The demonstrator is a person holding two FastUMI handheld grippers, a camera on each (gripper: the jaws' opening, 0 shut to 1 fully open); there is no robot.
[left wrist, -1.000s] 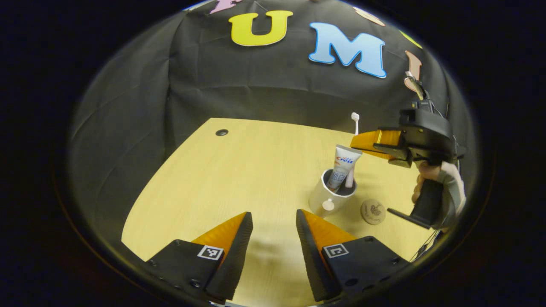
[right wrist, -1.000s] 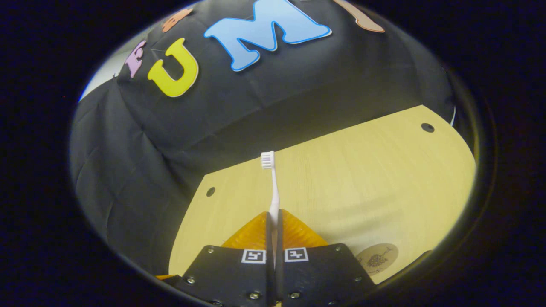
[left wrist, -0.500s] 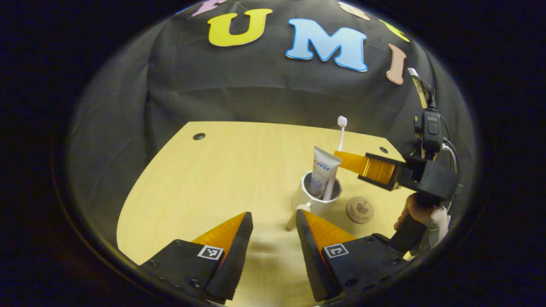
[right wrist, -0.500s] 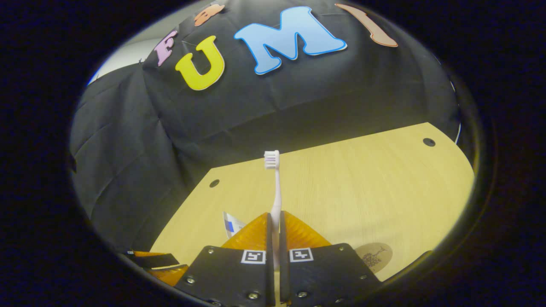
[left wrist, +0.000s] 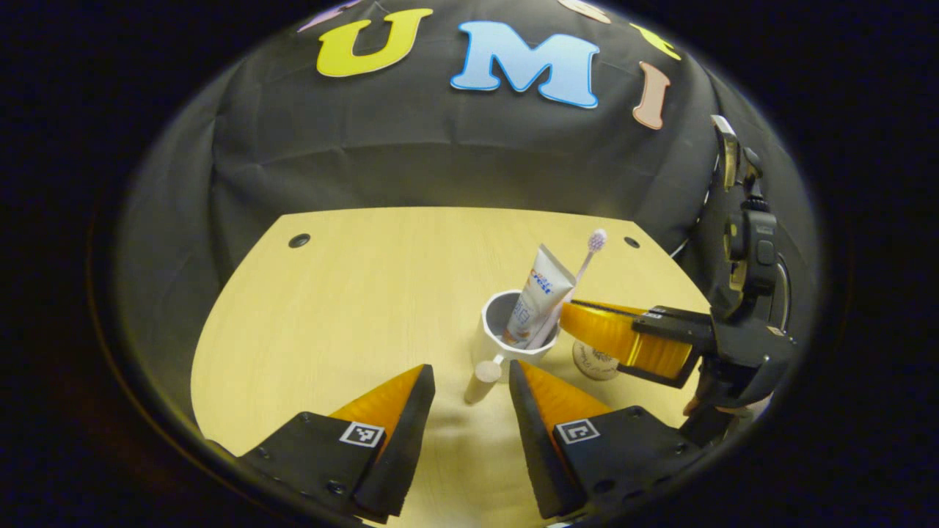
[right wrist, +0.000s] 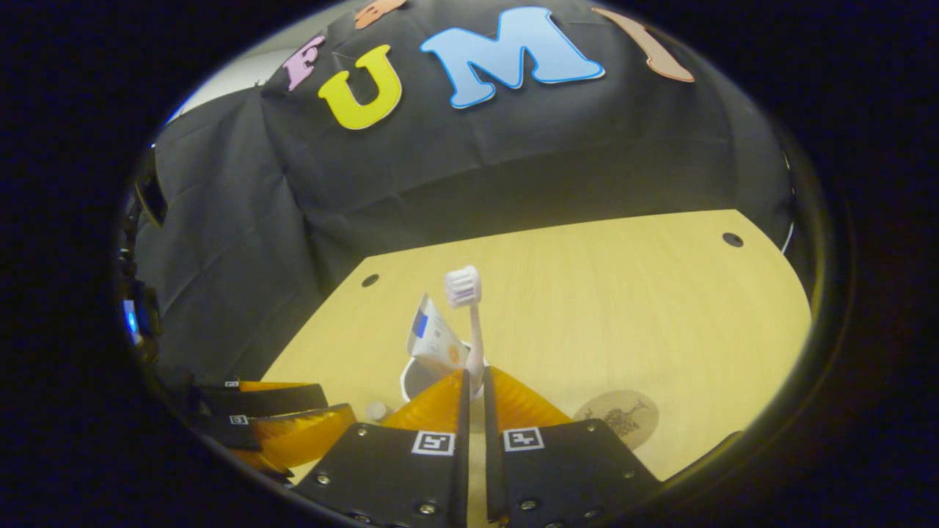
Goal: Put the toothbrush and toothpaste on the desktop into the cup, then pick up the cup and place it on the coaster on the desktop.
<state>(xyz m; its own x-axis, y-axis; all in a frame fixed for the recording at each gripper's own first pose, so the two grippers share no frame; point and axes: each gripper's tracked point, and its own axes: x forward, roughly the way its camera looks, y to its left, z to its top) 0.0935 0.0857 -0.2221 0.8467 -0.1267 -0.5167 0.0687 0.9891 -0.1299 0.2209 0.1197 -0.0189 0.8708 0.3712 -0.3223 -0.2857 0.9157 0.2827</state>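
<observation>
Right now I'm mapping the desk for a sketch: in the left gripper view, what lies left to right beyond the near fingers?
Cup handle → cup → toothpaste → coaster → right gripper.

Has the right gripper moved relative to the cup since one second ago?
Yes. In the left gripper view the right gripper has dropped toward the cup.

A pale wooden desktop [left wrist: 352, 293] carries a white cup [left wrist: 506, 345] with a wooden handle, and just beside it lies a round coaster [right wrist: 620, 418].
</observation>
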